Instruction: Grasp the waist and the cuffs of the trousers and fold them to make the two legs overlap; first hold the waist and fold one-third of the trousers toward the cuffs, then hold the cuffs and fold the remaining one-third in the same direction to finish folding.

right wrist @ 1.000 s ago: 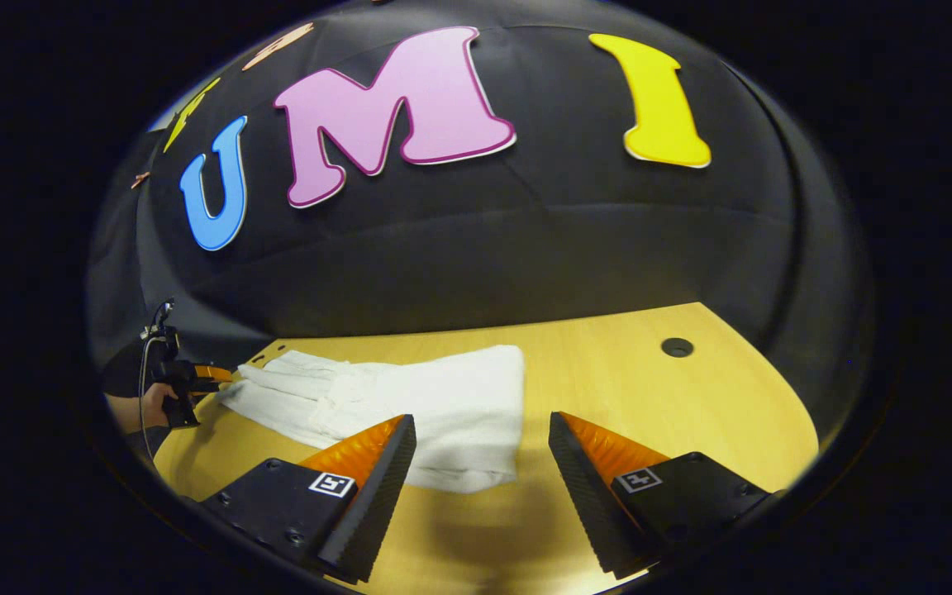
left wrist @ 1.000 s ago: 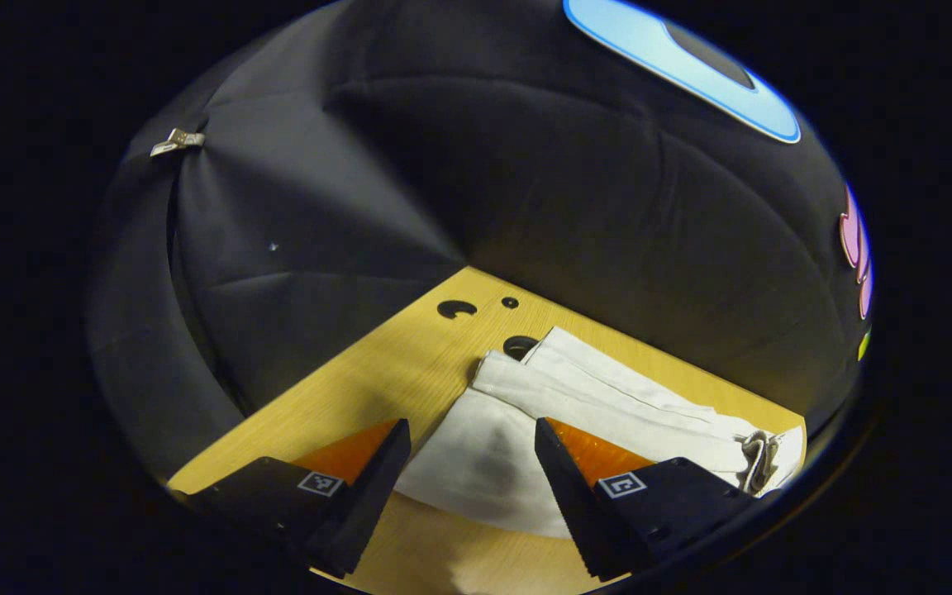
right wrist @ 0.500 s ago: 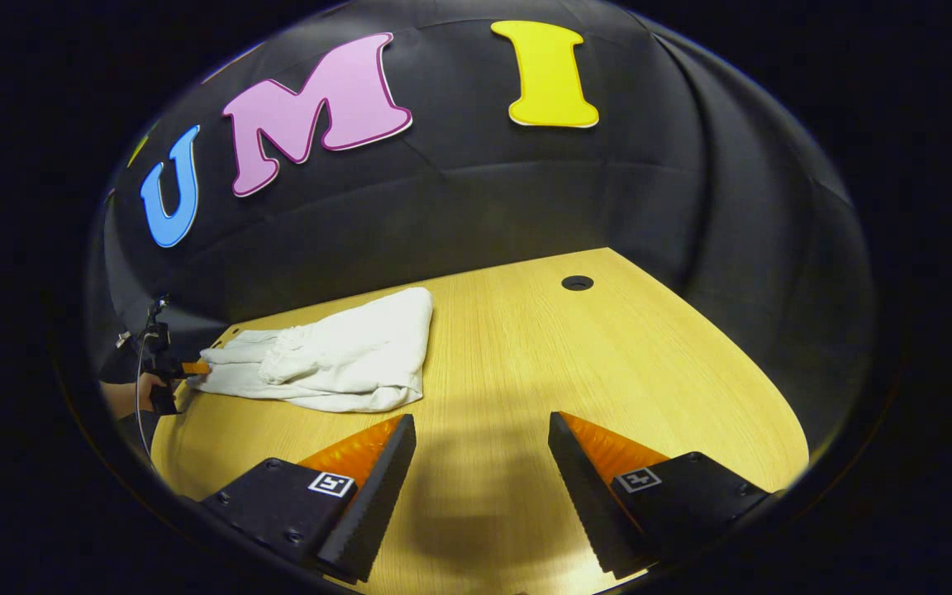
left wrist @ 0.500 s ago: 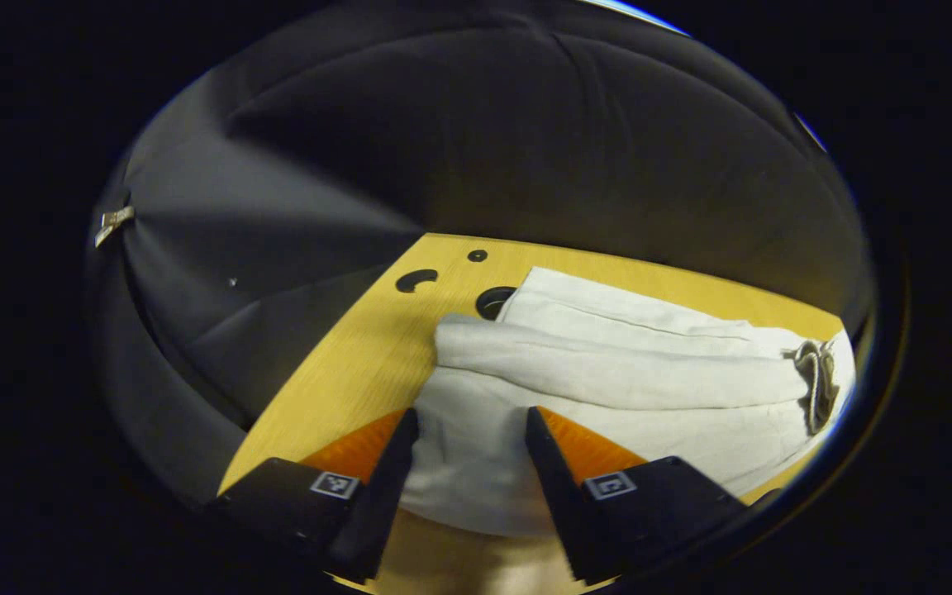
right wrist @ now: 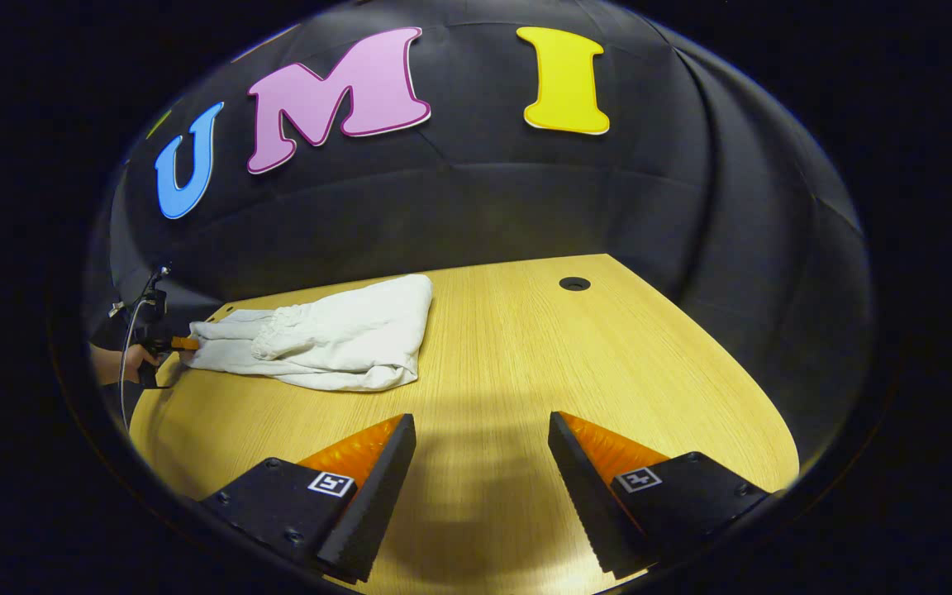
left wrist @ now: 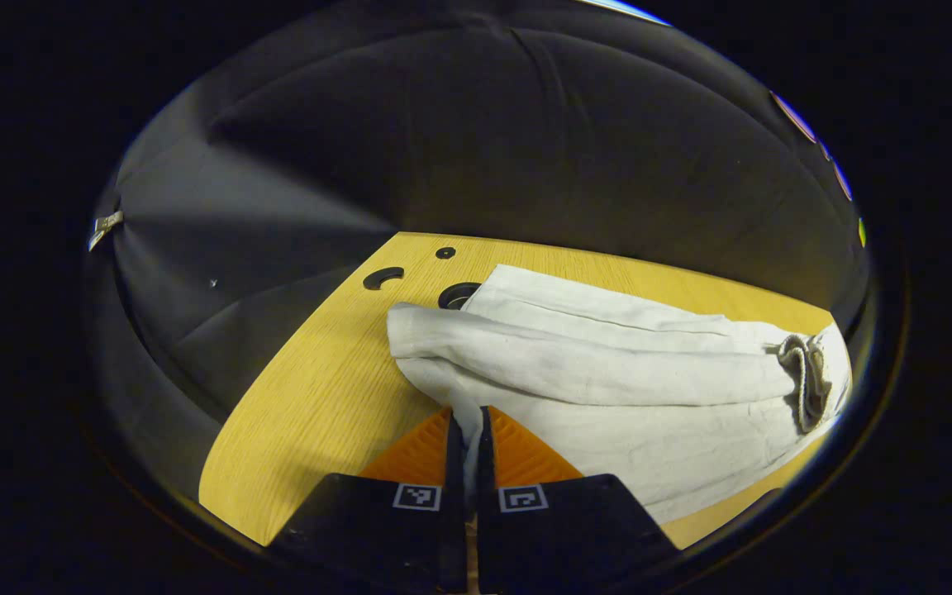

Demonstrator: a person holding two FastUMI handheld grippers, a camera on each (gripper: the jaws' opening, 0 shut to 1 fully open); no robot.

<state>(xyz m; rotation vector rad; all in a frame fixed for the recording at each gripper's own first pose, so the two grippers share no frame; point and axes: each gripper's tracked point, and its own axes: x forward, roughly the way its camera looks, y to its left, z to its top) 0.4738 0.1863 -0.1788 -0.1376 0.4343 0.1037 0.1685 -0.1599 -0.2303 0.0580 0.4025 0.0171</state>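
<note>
- Both views are sharp at the centre, with no motion blur.
- Light falls from above onto the table (right wrist: 608, 364), which is bright and warm-toned; the cloth wall (left wrist: 459, 149) stays dim.
- A soft shadow lies on the table ahead of the right claw (right wrist: 483, 487).
- Fisheye bending curves the table's edges, and brightness falls off toward the rim.
- The trousers (left wrist: 608, 372) look bright but keep their creases, without glare.
</note>
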